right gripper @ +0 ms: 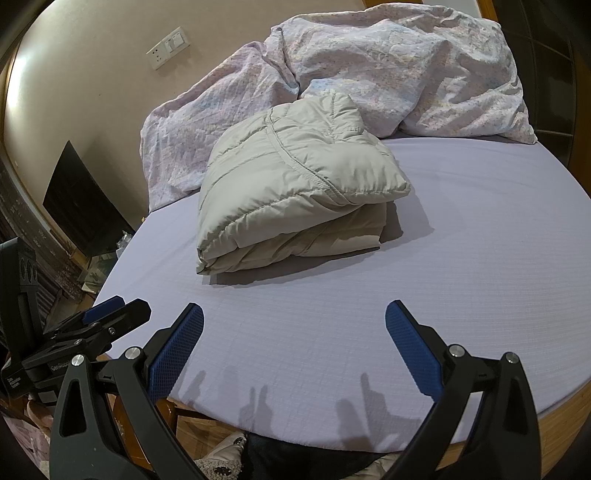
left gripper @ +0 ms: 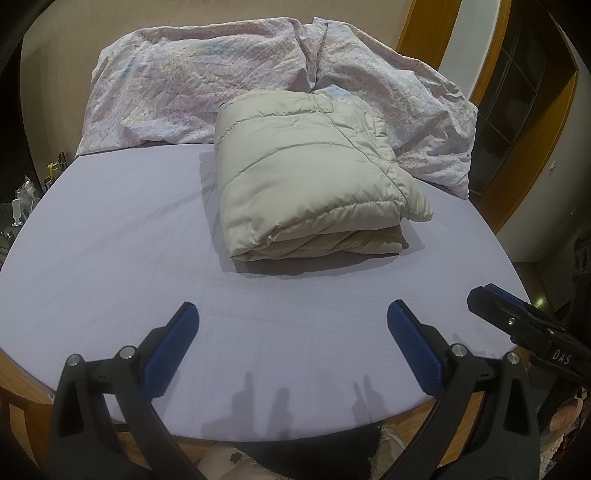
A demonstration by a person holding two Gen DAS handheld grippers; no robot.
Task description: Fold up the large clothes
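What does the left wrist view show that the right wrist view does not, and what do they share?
Only the left wrist view shows the wooden door frame at the upper right and small clutter beside the bed's left edge. Only the right wrist view shows the wall socket panel and a dark flat screen against the wall. Both show the folded beige puffer jacket on the lavender bed sheet, the crumpled floral duvet behind it, and the left gripper and right gripper, both open and empty.
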